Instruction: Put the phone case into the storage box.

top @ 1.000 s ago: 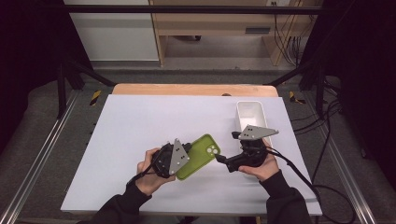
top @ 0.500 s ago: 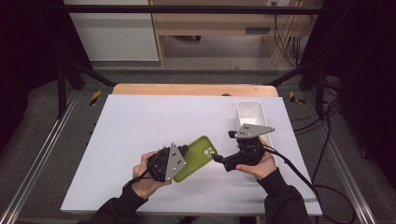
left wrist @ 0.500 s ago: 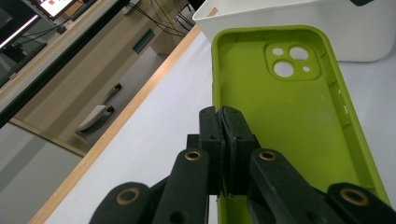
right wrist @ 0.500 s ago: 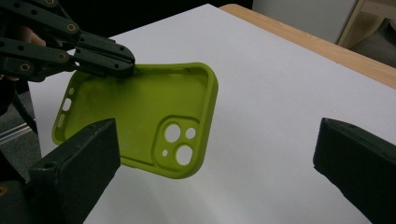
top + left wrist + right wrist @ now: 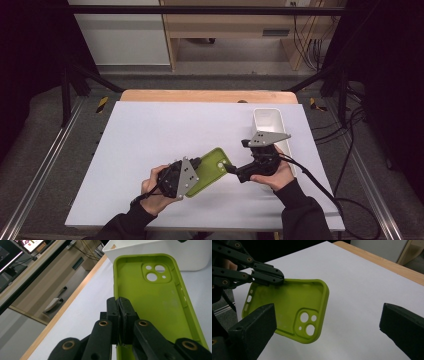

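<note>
The lime-green phone case (image 5: 212, 169) looked light and pliable, the sort of moulded silicone or soft plastic shell that bends when gripped at one point, so it would likely droop or twist if carried by a single edge; its matte skin seemed grippy rather than slippery, and nothing about it suggested it would break if dropped. The thin side wall was the natural place to take hold, since the raised rim gave the fingers a lip to close over, while the flat back offered nothing to pinch. That was where the left gripper (image 5: 120, 308) had it: its fingers (image 5: 268, 275) were pressed together on the rim near the bottom end of the case, nipping the wall between them. The right gripper (image 5: 232, 168) sat just beside the camera end with its fingers (image 5: 253, 330) spread wide, nothing between them, and a second hold on that far end would probably steady the shell. The case was held tilted, low over the middle of the white bench (image 5: 150, 135), hollow side facing the right gripper, well short of the white bin (image 5: 267, 120) at the bench's right edge. It was a uniform yellow-green, rounded at the corners, with a raised camera island pierced by two large round holes and smaller ones, slots along the bottom edge, and faint scuffs on the inner face.
</note>
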Action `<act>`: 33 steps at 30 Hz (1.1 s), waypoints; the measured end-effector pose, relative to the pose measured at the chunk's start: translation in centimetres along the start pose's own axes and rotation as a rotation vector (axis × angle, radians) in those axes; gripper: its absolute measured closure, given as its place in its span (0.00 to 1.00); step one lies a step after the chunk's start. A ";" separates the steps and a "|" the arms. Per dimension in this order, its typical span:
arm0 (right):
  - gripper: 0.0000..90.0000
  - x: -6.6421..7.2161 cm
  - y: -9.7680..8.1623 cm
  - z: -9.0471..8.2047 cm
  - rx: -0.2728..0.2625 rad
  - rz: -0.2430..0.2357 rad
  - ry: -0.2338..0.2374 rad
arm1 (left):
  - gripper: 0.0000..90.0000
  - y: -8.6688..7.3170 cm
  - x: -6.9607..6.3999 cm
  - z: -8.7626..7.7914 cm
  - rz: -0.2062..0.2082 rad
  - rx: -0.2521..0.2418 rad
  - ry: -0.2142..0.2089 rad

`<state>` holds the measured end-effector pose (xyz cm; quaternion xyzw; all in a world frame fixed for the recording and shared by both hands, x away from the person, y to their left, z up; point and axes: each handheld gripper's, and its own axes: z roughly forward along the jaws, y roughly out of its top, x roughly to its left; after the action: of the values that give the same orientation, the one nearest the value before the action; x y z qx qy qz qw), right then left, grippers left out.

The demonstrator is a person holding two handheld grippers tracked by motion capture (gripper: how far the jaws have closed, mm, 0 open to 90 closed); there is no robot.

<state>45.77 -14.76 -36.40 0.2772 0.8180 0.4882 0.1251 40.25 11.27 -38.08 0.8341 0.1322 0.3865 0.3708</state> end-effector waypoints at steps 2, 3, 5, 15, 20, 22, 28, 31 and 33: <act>0.01 -0.1 0.0 0.1 0.004 0.000 -0.002 | 0.98 0.1 -0.1 -0.1 0.004 -0.004 0.001; 0.02 -0.1 0.0 0.1 0.006 0.002 -0.001 | 0.98 0.1 -0.1 -0.1 0.006 -0.005 0.003; 0.02 -0.1 0.0 0.2 0.010 0.006 0.003 | 0.98 0.2 -0.3 -0.2 0.011 -0.010 0.006; 0.05 -0.1 0.5 0.5 0.019 0.014 0.023 | 0.98 0.3 -0.5 -0.3 0.027 -0.010 0.006; 0.05 -0.1 0.7 0.7 0.032 0.019 0.031 | 0.98 0.5 -0.6 -0.4 0.028 -0.013 0.005; 0.05 -0.1 0.8 0.8 0.037 0.022 0.035 | 0.98 0.5 -0.6 -0.5 0.029 -0.017 0.006; 0.06 -0.1 1.0 1.2 0.046 0.023 0.045 | 0.98 0.6 -0.8 -0.5 0.035 -0.020 0.001; 0.08 -0.1 1.0 1.3 0.046 0.030 0.054 | 0.98 0.7 -0.8 -0.6 0.041 -0.021 0.000; 0.09 -0.2 1.0 1.3 0.049 0.036 0.063 | 0.98 0.7 -0.9 -0.6 0.039 -0.024 0.001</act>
<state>46.88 -13.49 -36.17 0.2793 0.8282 0.4787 0.0834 39.16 10.64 -37.81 0.8318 0.1111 0.3955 0.3732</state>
